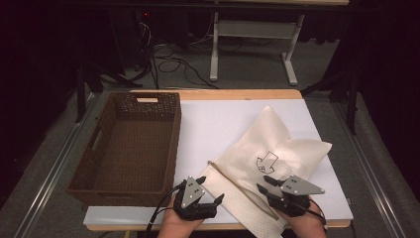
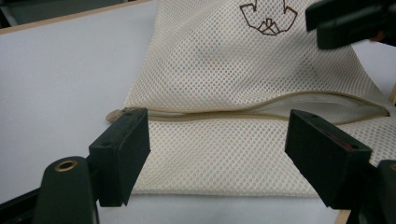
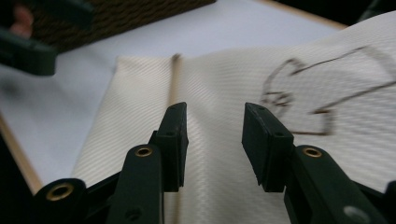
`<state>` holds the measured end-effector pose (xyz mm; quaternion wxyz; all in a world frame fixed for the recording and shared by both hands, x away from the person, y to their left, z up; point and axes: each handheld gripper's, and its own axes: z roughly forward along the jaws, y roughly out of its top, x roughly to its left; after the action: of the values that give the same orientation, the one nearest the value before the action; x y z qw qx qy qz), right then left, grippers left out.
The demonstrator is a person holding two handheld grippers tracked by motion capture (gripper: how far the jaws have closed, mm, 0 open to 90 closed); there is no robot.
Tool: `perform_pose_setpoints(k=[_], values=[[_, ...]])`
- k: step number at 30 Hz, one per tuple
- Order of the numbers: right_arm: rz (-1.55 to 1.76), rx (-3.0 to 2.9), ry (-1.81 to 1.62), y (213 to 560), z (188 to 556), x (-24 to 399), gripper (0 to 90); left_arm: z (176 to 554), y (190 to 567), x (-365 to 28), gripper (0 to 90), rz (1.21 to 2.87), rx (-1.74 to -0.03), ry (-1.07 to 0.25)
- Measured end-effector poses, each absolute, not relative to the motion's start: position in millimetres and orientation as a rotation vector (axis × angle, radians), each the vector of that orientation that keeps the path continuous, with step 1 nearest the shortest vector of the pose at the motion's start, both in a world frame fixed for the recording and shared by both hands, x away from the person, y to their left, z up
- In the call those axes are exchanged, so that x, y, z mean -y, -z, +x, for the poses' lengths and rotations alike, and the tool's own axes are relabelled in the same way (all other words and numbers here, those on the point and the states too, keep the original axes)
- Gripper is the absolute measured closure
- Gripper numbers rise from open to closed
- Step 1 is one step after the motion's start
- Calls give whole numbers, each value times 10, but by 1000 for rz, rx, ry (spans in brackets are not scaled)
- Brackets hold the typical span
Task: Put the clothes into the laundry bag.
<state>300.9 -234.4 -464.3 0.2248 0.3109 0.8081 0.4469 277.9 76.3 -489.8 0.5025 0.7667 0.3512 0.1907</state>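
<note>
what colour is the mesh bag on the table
Cream, with a dark line logo; the mesh bag shows best in the left gripper view.

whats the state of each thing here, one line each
mesh bag: lying flat on the white board, zipper partly open
wicker basket: upright, nothing seen inside
left gripper: open, fingers either side of the zipper end, holding nothing
right gripper: open over the bag, holding nothing

Cream mesh bag (image 1: 270,148) (zipper partly open) lying flat beside basket (image 1: 130,148)
</note>
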Motion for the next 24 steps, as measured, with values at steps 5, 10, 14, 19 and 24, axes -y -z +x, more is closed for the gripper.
perform_pose_setpoints(k=[5, 10, 14, 19, 24], values=[[950, -2100, -1247, 4548, 3040, 2672, 605, 2783, 4903, -755, 227, 1854, -847, -461], [1073, -2016, -1221, 4552, 3072, 2968, 578, 2788, 4899, -737, 228, 1857, -840, -457], [1159, -1982, -1188, 4605, 3076, 3106, 509, 2809, 4894, -691, 228, 1861, -826, -449], [1280, -1967, -1162, 4708, 3087, 3218, 304, 2842, 4884, -618, 229, 1867, -799, -436], [1443, -2013, -1137, 4911, 3169, 3263, 227, 2861, 4881, -569, 229, 1876, -778, -425]])
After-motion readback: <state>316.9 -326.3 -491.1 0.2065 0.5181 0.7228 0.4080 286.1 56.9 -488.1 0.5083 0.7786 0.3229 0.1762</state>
